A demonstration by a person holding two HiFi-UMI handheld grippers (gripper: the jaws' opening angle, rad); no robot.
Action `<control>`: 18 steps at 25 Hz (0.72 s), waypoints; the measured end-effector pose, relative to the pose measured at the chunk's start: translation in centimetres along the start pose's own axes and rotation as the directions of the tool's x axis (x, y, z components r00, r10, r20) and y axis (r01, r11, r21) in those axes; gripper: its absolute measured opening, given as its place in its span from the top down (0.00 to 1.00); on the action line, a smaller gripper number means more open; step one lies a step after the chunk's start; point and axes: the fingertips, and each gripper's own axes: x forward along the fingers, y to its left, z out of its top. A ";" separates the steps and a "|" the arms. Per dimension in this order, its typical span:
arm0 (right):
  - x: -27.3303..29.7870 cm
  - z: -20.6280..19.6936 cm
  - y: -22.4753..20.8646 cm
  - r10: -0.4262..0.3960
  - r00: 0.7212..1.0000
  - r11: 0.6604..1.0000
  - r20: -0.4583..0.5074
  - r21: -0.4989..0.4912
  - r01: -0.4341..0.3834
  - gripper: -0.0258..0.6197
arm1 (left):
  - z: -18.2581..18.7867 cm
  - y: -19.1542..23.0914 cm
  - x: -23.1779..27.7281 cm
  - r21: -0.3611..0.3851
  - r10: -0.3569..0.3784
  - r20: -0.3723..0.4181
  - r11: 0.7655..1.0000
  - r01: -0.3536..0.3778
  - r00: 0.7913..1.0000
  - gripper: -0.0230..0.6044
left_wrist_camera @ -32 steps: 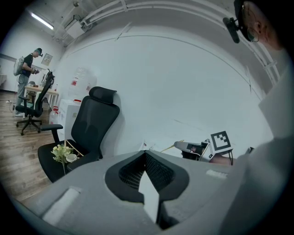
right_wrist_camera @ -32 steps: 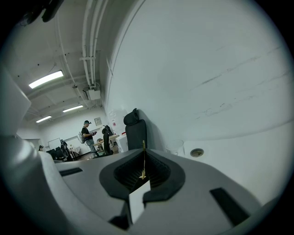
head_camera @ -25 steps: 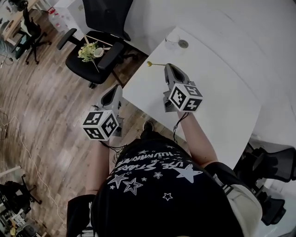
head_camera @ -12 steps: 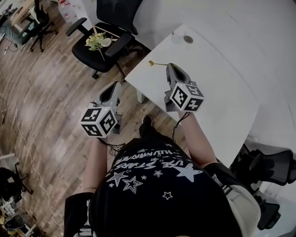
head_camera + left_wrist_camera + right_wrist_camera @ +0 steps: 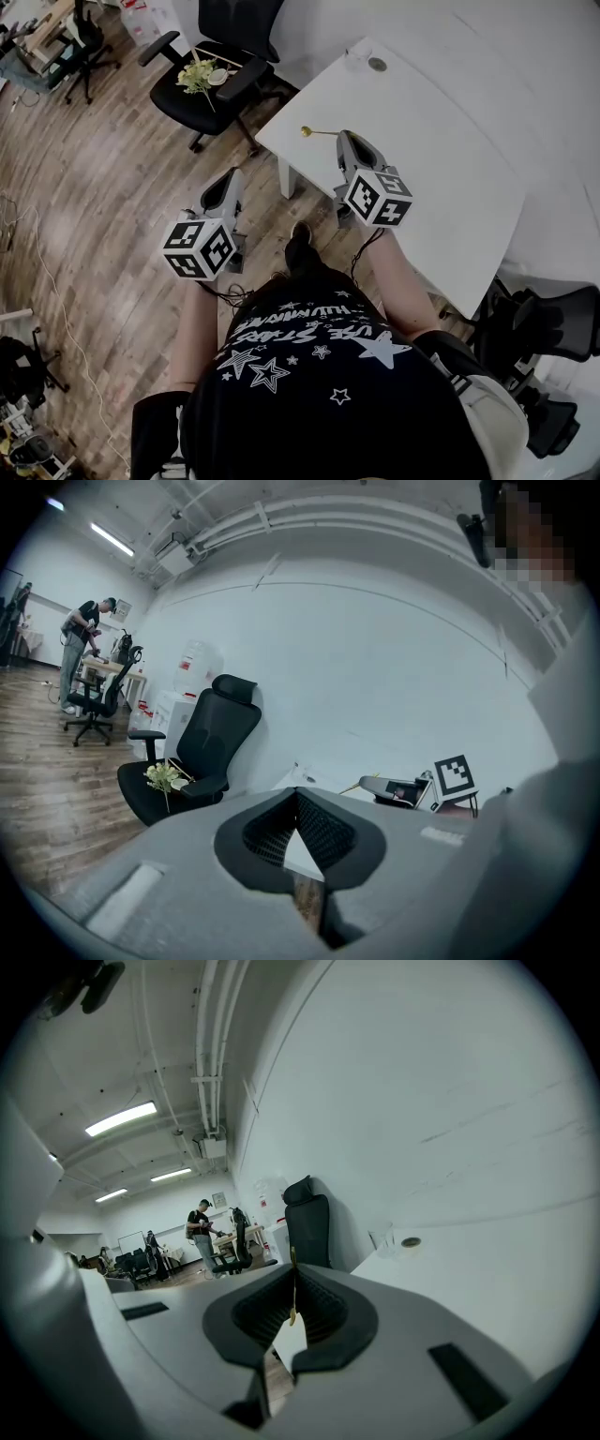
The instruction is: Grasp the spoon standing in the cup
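A thin gold spoon (image 5: 317,132) sticks out level from my right gripper (image 5: 344,138), its bowl over the white table's (image 5: 441,178) near-left corner. The right gripper's jaws are shut on the handle, which shows as a gold sliver between the pads (image 5: 292,1290). The clear cup (image 5: 354,58) stands at the table's far corner, well away from the spoon; the right gripper view shows the cup (image 5: 384,1239) ahead. My left gripper (image 5: 229,180) hangs over the wooden floor left of the table, its jaws shut with nothing between them (image 5: 298,795).
A small round disc (image 5: 377,65) lies beside the cup. A black office chair (image 5: 211,80) with flowers and a bowl on its seat stands left of the table. Another dark chair (image 5: 544,328) is at the right. A person stands far off at desks (image 5: 200,1227).
The head view has shifted, so the table, cup and chair sit a little higher in it. Both grippers keep their pose and the right one still holds the spoon.
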 end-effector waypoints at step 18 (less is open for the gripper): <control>-8.6 -2.6 0.1 -0.040 0.999 0.999 -0.030 -0.025 0.040 0.94 | -3.2 -4.3 -4.5 -0.010 -0.042 -0.005 0.999 0.042 0.999 0.95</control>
